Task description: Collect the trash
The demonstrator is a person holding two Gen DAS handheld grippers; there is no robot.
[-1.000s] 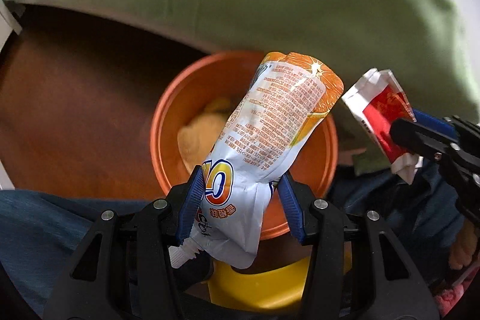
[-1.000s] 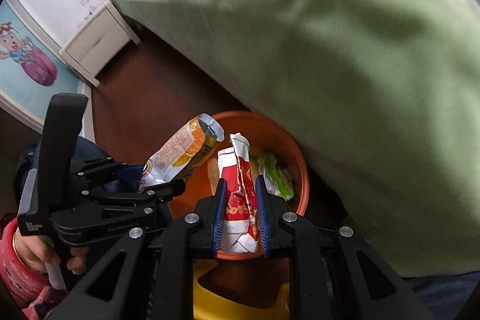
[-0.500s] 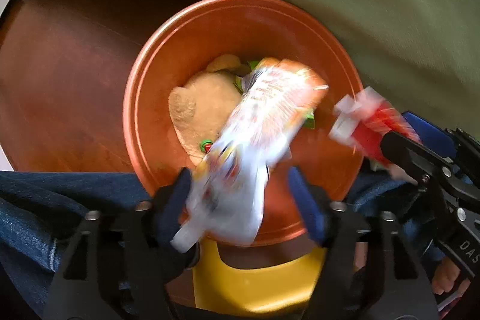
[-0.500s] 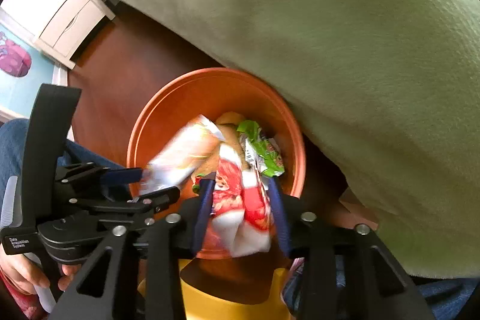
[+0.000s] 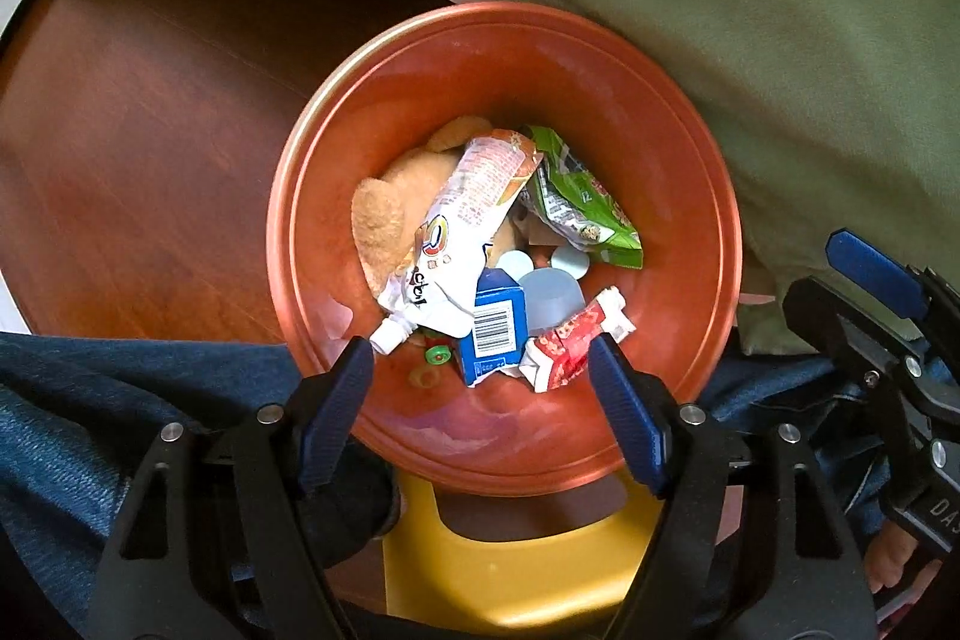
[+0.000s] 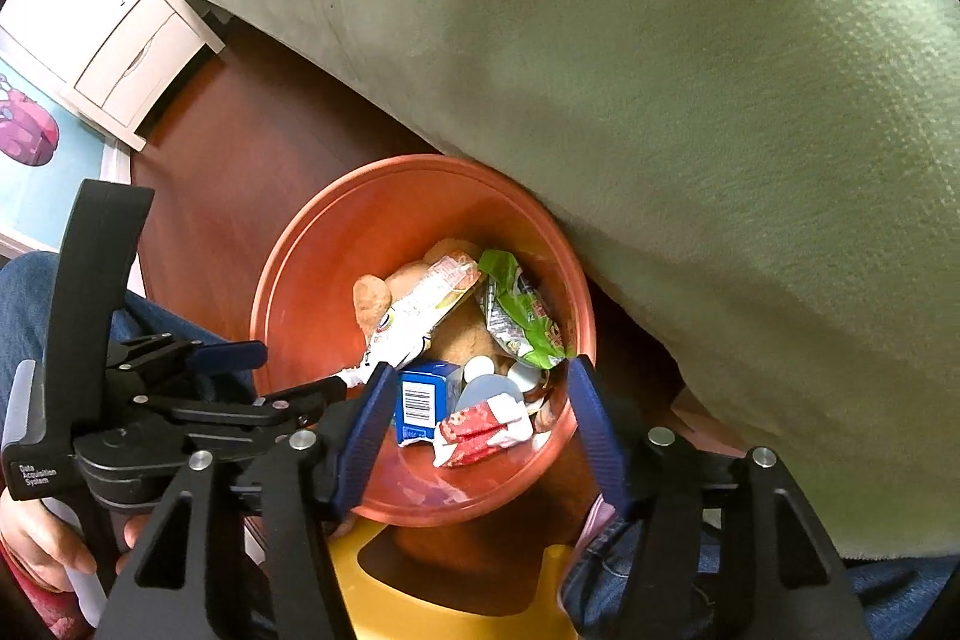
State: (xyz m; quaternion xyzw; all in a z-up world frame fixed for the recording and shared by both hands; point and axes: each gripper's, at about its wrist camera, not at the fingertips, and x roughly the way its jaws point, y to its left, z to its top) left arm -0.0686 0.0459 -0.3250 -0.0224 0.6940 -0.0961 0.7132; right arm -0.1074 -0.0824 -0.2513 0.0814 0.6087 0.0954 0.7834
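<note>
White-and-orange squeezable drink pouch point(image 5: 465, 226): a large coloured "O" ring and dark letters beside it near the spout, too skewed to read; fine print block on the upper part, illegible.
Blue-and-white small carton point(image 5: 493, 328): a black barcode on a white panel; digits too small to read.
Green crinkled foil snack wrapper point(image 5: 579, 202): printed lettering, not legible.
Red-and-white crumpled wrapper point(image 5: 570, 343): pattern only, no readable text.
Black left gripper body point(image 6: 36, 473): white print "Data Acquisition System".
Black right gripper body point(image 5: 939, 508): white letters "DA", cut off at the picture's edge.
</note>
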